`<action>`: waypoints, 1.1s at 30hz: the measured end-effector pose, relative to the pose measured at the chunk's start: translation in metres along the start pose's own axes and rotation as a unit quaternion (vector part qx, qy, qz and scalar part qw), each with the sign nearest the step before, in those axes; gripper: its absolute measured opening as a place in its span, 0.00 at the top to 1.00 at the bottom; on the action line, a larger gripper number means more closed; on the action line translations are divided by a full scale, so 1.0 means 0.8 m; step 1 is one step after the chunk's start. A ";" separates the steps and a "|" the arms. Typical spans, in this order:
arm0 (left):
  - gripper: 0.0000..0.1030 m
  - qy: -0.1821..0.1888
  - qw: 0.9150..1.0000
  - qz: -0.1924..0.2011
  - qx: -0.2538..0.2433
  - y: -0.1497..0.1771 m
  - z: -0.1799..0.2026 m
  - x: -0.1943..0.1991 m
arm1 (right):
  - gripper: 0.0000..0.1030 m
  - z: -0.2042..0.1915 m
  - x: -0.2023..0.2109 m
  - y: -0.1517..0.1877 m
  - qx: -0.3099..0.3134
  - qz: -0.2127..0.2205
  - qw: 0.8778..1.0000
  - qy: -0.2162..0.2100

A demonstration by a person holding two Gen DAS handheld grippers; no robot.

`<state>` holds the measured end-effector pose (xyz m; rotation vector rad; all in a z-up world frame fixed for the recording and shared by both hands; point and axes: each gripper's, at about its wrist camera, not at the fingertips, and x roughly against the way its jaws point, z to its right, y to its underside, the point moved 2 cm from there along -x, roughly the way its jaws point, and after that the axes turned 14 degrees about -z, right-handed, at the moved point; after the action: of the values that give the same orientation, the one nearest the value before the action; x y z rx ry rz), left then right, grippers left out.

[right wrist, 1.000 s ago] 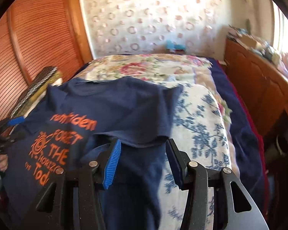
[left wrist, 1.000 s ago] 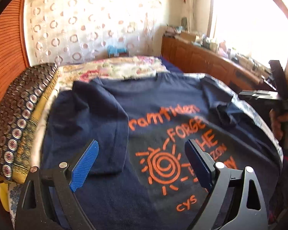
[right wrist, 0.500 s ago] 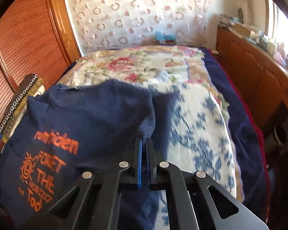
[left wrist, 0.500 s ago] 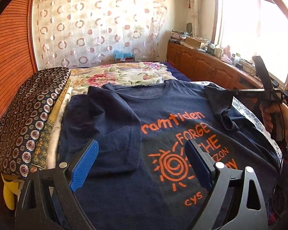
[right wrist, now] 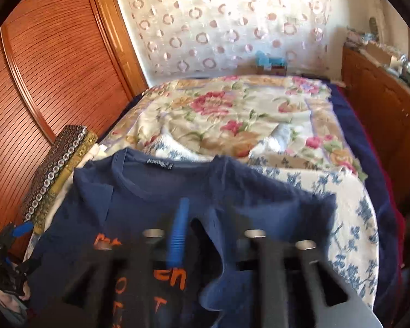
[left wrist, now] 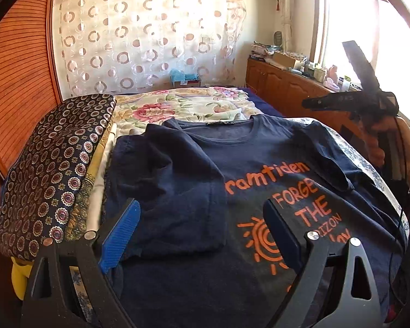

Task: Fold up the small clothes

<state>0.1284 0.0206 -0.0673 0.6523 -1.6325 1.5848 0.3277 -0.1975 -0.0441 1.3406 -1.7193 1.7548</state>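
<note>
1. The left gripper [left wrist: 201,207] hangs just above the near part of the T-shirt [left wrist: 259,147]. Its jaws are wide open and hold nothing.
2. The T-shirt lies flat on the bed [right wrist: 350,213], with its print up and its neck on the far side. The left sleeve [left wrist: 177,180] is already folded in over the chest.
3. The right gripper [right wrist: 213,229] is up in the air over the right side of the shirt. Its own camera view is blurry. It looks partly open, with the right sleeve [right wrist: 287,210] bunched close in front of it, but whether the jaws grip the cloth cannot be told.
4. What could go wrong: if the sleeve drops from this height, it may land crooked or crumpled, and the fold would be uneven. If the left gripper goes down carelessly, it could drag the neat left fold out of place.
5. The right side of the shirt lies near the right edge of the bed. A pull that way could slide the cloth off.
6. On the left, a pile of folded cloths [left wrist: 54,169] sits just beside the shirt, so there is little room there.
7. Farther off, the flowery quilt [right wrist: 232,109] gives open room. The wooden cabinet [left wrist: 281,93] stands on the far right, well apart.
</note>
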 end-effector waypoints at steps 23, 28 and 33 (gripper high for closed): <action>0.43 -0.024 0.998 -0.066 0.001 -0.116 -0.096 -0.048 | 0.47 0.049 -0.046 0.058 0.024 -0.052 0.990 0.131; 0.48 -0.036 0.992 -0.121 0.008 -0.147 -0.117 -0.092 | 0.40 0.054 -0.047 0.059 0.027 -0.051 0.992 0.116; 0.59 -0.062 0.983 -0.175 -0.009 -0.166 -0.121 -0.136 | 0.33 0.058 -0.050 0.060 0.038 -0.054 0.992 0.112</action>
<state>0.3133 0.0870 -0.0802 0.9857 -1.5175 1.2945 0.3271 -0.2355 -0.1122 1.1915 -1.4464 1.8467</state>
